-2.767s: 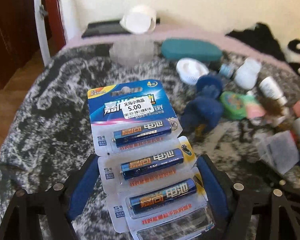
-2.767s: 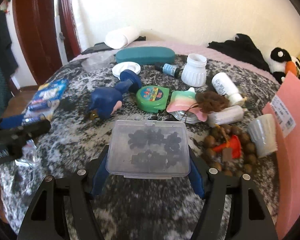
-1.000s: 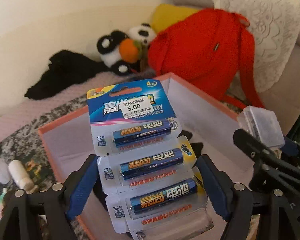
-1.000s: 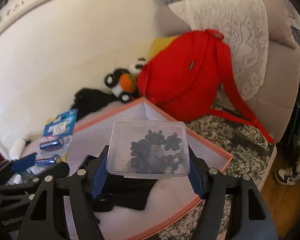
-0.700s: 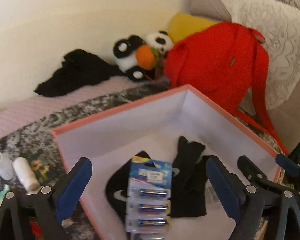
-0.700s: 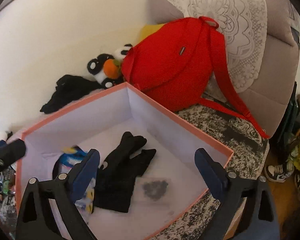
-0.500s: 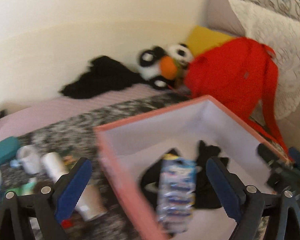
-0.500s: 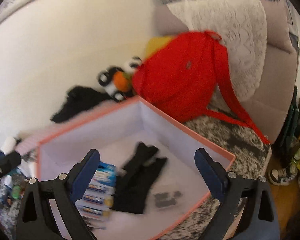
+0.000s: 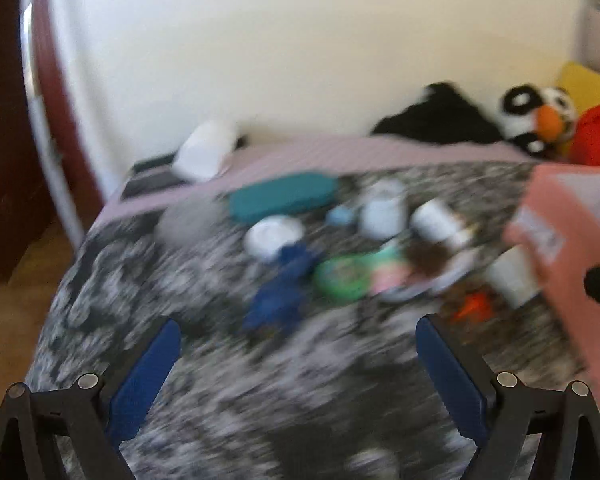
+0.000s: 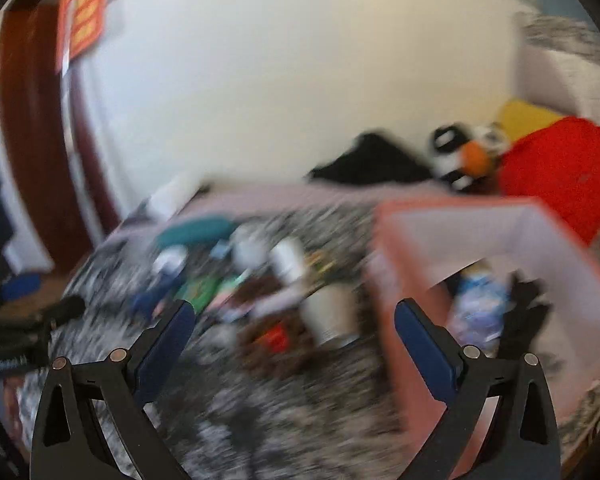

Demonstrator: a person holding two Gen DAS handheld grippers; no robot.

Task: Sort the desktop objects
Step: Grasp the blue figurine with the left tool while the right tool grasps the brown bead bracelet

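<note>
Battery pack [image 10: 478,304] lies blurred inside pink box [image 10: 404,320]; both grippers' jaws spread.

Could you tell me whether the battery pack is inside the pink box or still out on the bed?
Inside: the battery pack lies on the floor of the pink box, beside something black.

near blanket [image 9: 204,360]: bare; middle: clutter [image 9: 340,280]; right: pink box [image 9: 572,248]

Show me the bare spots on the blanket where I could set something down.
Bare blanket lies left of the blue toy and in front, up to the left gripper. It is crowded from the teal case across to the pink box. Blur hides small items.
</note>
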